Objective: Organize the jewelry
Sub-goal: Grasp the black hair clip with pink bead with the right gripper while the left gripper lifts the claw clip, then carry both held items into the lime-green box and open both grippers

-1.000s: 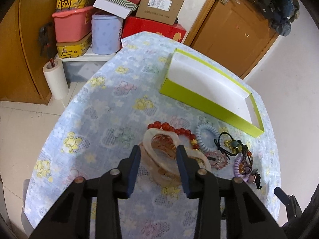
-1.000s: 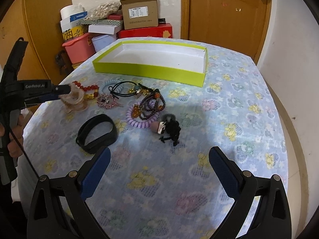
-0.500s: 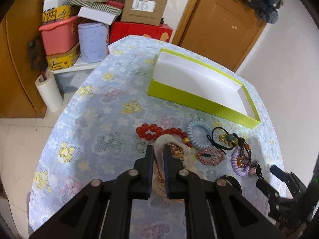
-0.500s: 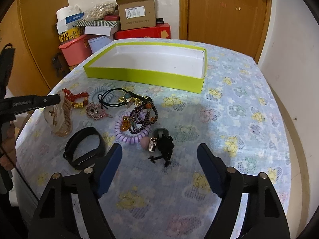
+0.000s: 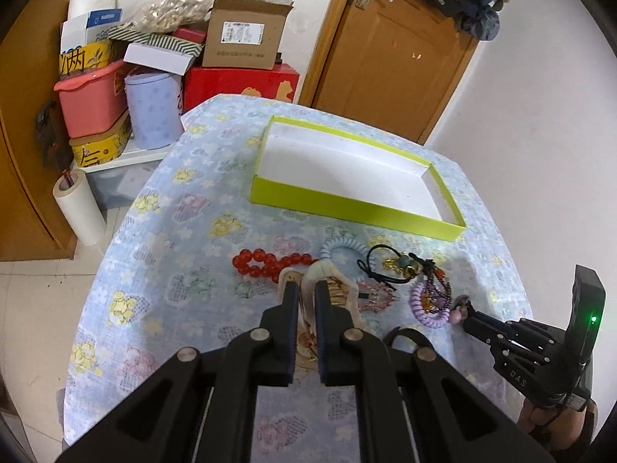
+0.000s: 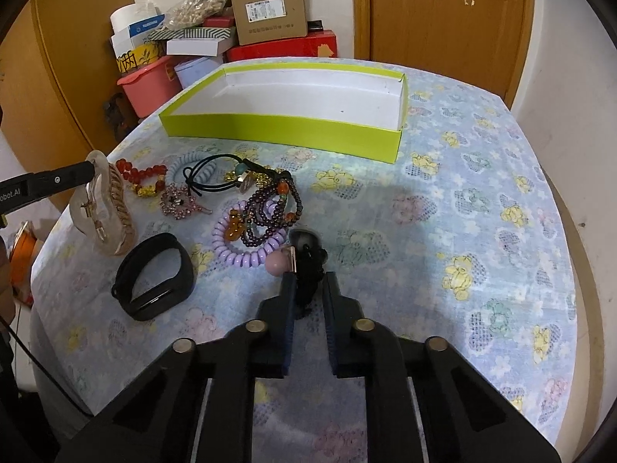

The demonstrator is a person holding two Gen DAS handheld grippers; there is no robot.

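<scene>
Jewelry lies clustered on the floral-clothed table (image 6: 462,162), on the near side of a lime-green tray (image 6: 281,129) with a bare white floor. The left hand-held gripper (image 5: 306,289) has its fingers drawn narrow on a beige hair claw clip (image 6: 104,208); the right wrist view shows the clip standing upright, with its lower end at the cloth beside a black wristband (image 6: 154,276). The right hand-held gripper (image 6: 308,289) is nearly closed around a black tassel charm (image 6: 310,266) with a pink bead (image 6: 278,263), which rests on the table. Just beyond it sits a purple coil hair tie (image 6: 246,254) with a dark beaded bracelet (image 6: 270,212) lying across it. Farther left are a black elastic tie (image 6: 210,177), a pink rhinestone brooch (image 6: 179,200), a pale blue coil tie (image 5: 341,245) and a red bead bracelet (image 5: 266,262).
</scene>
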